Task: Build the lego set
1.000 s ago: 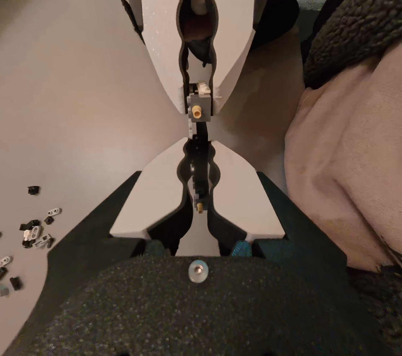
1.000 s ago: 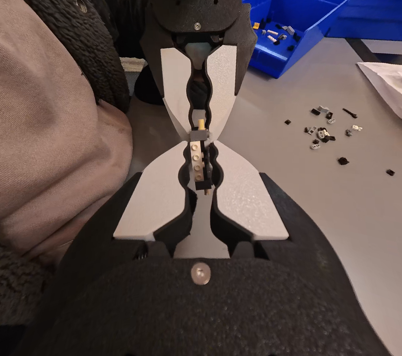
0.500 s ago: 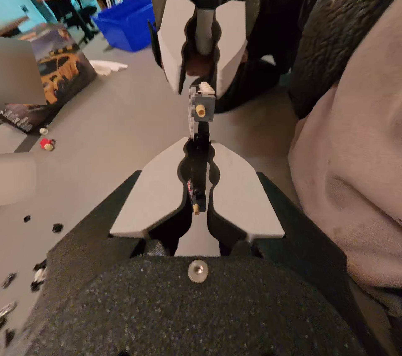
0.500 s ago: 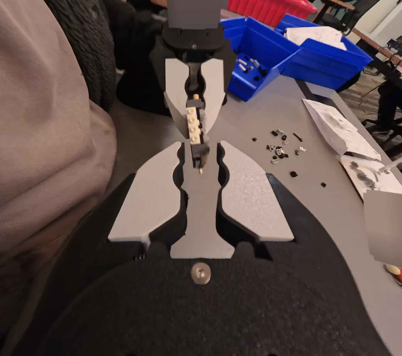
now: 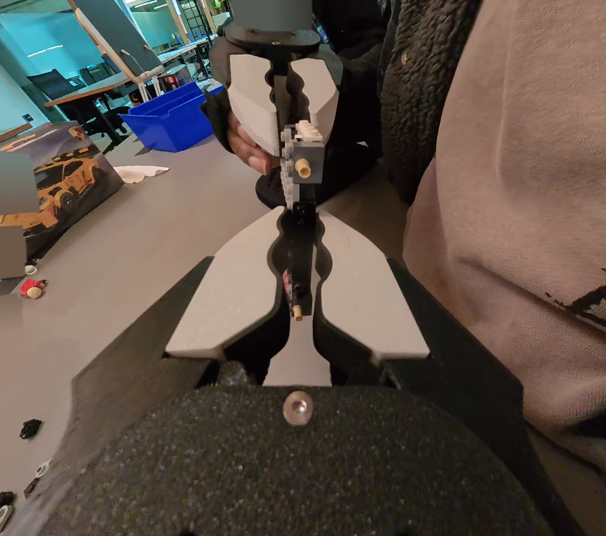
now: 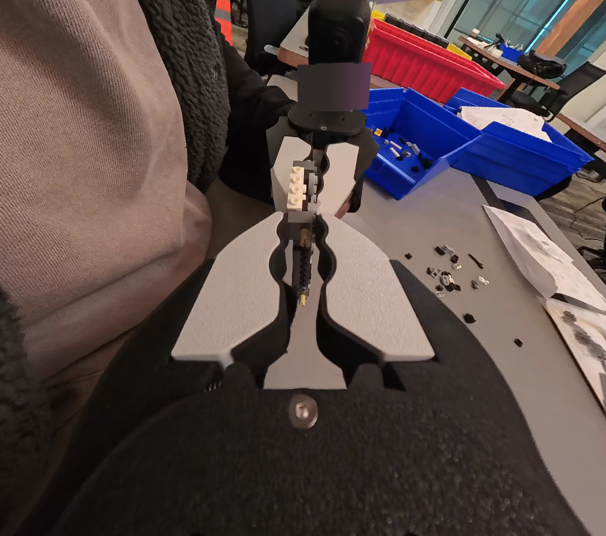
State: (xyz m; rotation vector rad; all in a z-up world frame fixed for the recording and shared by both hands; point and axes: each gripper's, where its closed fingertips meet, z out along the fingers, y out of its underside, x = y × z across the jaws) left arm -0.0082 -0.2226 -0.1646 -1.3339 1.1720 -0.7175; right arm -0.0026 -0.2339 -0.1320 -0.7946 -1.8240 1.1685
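Gripping the black lower end of a lego assembly (image 5: 300, 258), the left gripper (image 5: 299, 217) has its jaws closed on it, a tan pin poking out near the base. Assembly stands up out of the tips, held above the grey table (image 5: 157, 225): grey studded plate, dark grey block with a second tan pin, white brick on top. Beyond it the right gripper (image 5: 288, 140) faces back, jaws parted, tips flanking the white brick; contact cannot be told. In its own view the right gripper (image 6: 303, 218) has both fingers spread with clear gaps around the assembly (image 6: 301, 192). Further out: loose small pieces (image 6: 449, 271) scattered on the table, paper sheets (image 6: 541, 258), blue bins (image 6: 426, 140), a red bin (image 6: 423, 61).
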